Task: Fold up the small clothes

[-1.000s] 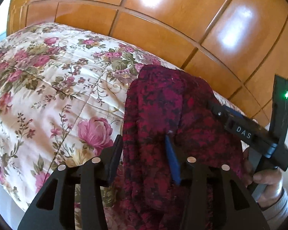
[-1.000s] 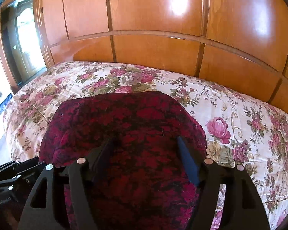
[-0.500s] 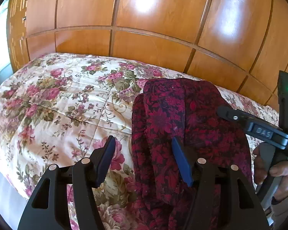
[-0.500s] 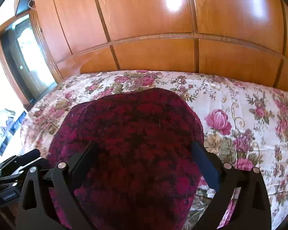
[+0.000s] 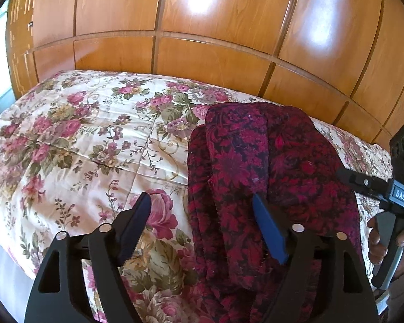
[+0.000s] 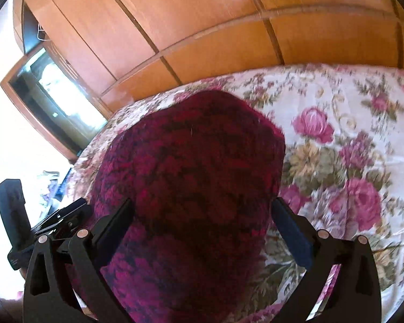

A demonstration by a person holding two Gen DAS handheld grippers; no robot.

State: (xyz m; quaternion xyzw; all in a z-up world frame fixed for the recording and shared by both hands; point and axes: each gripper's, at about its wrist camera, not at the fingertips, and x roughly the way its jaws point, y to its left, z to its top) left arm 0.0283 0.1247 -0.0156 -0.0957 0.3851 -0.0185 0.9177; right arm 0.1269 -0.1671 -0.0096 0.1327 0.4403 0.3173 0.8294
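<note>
- Left gripper (image 5: 202, 212): fingers spread wide, gripping nothing, angled down over the quilt (image 5: 75, 145). The dark red garment (image 5: 258, 172) lies folded lengthwise, its left edge between the fingers, the right finger against the cloth (probably ready to take that edge).
- Right gripper (image 6: 202, 220): fingers spread wide, straddling the garment's width, tilted sideways. The view is blurred.

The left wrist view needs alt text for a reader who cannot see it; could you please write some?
A folded dark red floral garment lies on a floral quilt, with the open left gripper at its left edge. The right gripper is at far right, wooden panelling behind.
</note>
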